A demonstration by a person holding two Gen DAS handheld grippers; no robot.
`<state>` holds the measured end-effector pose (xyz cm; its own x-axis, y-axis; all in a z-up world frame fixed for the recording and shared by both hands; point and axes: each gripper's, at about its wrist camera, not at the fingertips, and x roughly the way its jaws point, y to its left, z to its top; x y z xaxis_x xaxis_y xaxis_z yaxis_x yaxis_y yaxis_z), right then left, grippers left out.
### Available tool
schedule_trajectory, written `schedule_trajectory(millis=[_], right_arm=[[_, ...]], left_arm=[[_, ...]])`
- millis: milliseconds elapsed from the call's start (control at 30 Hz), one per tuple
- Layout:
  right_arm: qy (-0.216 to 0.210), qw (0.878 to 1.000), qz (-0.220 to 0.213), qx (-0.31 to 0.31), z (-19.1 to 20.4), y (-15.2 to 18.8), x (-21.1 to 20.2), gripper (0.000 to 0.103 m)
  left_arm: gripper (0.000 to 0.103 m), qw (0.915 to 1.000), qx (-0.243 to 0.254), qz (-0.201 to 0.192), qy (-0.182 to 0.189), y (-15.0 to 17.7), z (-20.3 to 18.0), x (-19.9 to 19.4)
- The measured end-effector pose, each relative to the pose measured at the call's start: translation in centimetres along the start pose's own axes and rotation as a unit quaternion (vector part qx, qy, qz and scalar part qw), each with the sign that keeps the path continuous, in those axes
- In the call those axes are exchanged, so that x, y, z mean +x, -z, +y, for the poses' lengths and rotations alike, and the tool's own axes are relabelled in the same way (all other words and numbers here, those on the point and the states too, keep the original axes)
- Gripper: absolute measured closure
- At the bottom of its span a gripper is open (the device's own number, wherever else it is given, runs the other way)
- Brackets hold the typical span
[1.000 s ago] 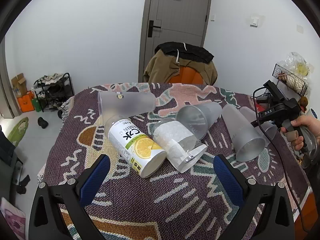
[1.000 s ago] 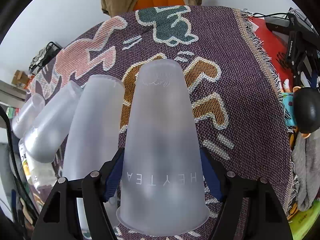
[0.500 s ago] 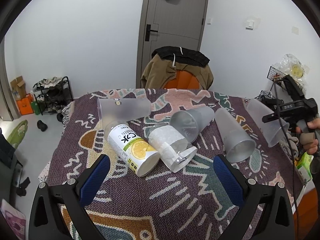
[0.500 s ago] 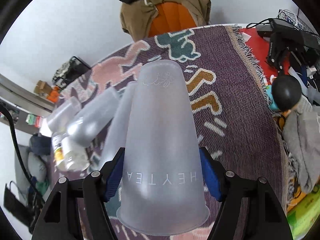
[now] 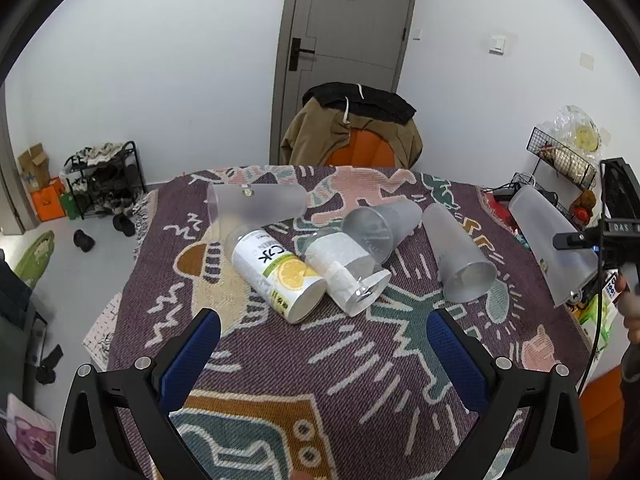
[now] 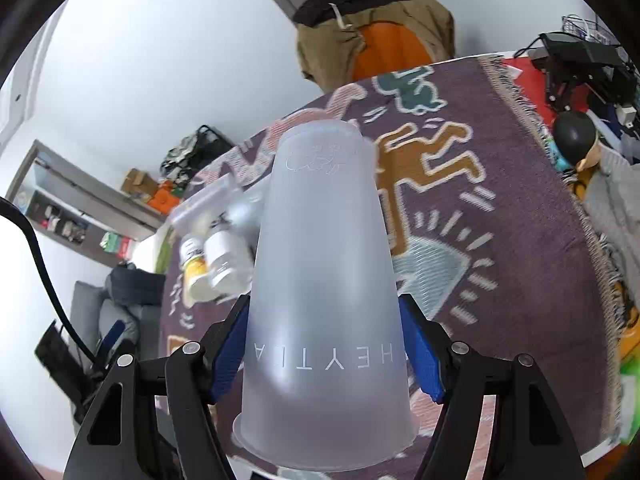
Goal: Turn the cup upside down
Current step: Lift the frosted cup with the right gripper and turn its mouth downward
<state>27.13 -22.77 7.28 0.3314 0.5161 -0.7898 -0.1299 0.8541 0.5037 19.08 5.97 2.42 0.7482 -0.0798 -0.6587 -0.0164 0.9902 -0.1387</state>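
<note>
My right gripper [image 6: 324, 344] is shut on a frosted plastic cup [image 6: 324, 288] marked HEYTEA, its blue pads pressed on both sides near the rim, the cup's closed base pointing away from me. It holds the cup in the air, tilted, off the table's right edge; the cup also shows in the left wrist view [image 5: 552, 248]. My left gripper [image 5: 324, 344] is open and empty above the near part of the patterned cloth [image 5: 360, 368]. Several other frosted cups [image 5: 460, 256] lie on their sides on the cloth.
A lemon-print can [image 5: 280, 276] and a clear white-labelled cup [image 5: 344, 272] lie among the cups mid-table. A chair with a brown jacket [image 5: 352, 136] stands behind the table. A wire rack and clutter [image 5: 560, 156] sit to the right.
My right gripper has lifted the cup off the cloth and carried it up and to the right, tilting it. My left gripper has pulled back and risen slightly.
</note>
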Motion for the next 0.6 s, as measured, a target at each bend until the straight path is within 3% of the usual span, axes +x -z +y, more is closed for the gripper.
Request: schedule_trajectory(millis=[600], right_arm=[[-0.063, 0.998, 0.013, 0.010, 5.0, 8.4, 5.0, 0.031]], left_arm=[[0.000, 0.9981, 0.026, 0.040, -0.038, 1.4, 2.3, -1.8]])
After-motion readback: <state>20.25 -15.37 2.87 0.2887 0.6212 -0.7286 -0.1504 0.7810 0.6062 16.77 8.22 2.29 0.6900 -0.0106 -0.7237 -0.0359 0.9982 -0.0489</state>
